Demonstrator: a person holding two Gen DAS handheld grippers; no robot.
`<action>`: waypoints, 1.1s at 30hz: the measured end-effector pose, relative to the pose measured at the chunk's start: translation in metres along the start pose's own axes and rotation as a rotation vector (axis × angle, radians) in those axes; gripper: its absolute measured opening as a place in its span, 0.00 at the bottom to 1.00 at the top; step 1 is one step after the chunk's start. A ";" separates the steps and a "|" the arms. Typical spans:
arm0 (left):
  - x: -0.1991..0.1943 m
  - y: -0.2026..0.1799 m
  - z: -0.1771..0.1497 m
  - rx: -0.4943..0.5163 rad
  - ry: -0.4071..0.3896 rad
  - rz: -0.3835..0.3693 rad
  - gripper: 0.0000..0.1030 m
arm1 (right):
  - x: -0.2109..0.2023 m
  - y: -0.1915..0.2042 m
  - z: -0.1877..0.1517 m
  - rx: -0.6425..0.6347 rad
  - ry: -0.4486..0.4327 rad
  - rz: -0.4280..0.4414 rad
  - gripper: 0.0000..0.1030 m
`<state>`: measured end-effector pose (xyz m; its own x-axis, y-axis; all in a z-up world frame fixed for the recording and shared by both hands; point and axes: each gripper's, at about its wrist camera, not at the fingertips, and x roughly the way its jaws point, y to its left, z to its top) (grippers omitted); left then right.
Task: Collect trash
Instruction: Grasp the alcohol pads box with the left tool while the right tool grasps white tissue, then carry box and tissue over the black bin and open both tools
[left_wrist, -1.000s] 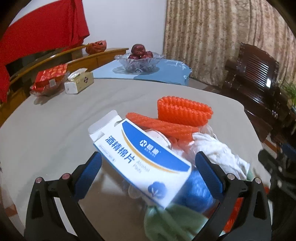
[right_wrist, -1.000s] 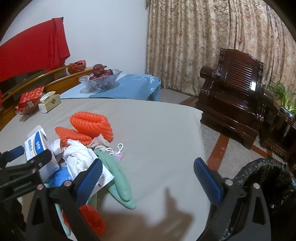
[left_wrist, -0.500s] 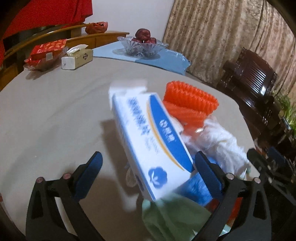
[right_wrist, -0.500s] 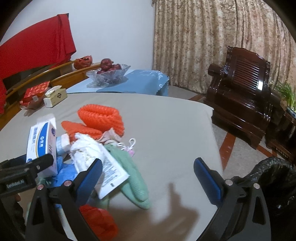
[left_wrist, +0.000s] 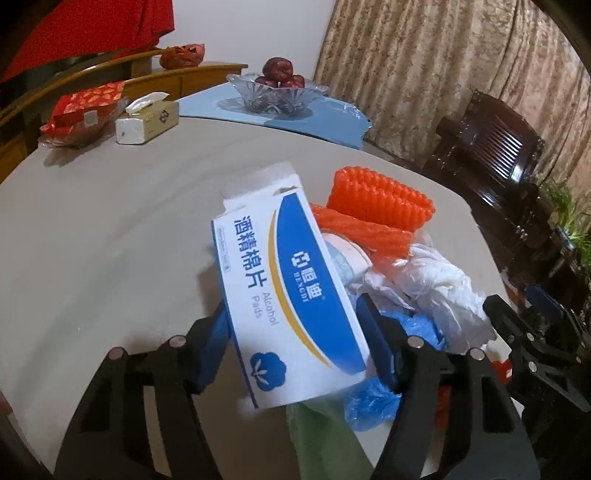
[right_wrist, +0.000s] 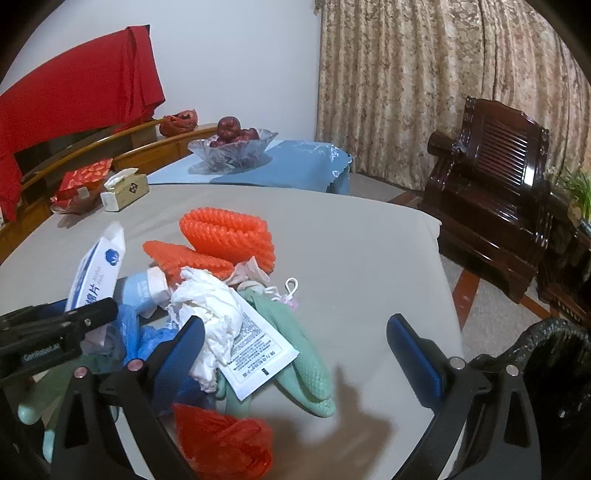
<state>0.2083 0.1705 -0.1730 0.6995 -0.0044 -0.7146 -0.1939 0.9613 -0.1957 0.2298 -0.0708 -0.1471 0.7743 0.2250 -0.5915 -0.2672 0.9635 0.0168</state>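
Now the left gripper (left_wrist: 299, 339) has just been closing, and its 2 blue pads press the sides of the white-and-blue alcohol pads box (left_wrist: 284, 295), which tilts above the trash pile (right_wrist: 221, 295). The right gripper (right_wrist: 295, 347) stands wide apart with nothing between its jaws, over the grey table (right_wrist: 351, 251). Behind stand a fruit bowl (left_wrist: 277, 92), a tissue box (left_wrist: 146, 122) and a dark wooden armchair (right_wrist: 491, 177). Only the right wrist view shows the black bin bag (right_wrist: 554, 369) beside the table and a printed white sachet (right_wrist: 258, 350) on the green cloth (right_wrist: 303, 362).
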 end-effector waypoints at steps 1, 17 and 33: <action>-0.002 0.001 0.000 0.001 -0.005 -0.013 0.61 | -0.001 0.001 0.002 -0.002 -0.005 0.000 0.94; -0.029 0.004 0.001 0.032 -0.028 -0.062 0.52 | 0.002 0.037 0.010 -0.055 0.000 0.116 0.73; -0.016 0.009 0.000 0.031 0.006 -0.064 0.51 | 0.017 0.034 0.004 -0.004 0.075 0.253 0.21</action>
<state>0.1954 0.1794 -0.1628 0.7053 -0.0679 -0.7056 -0.1274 0.9670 -0.2204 0.2357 -0.0335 -0.1536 0.6381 0.4470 -0.6270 -0.4492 0.8774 0.1684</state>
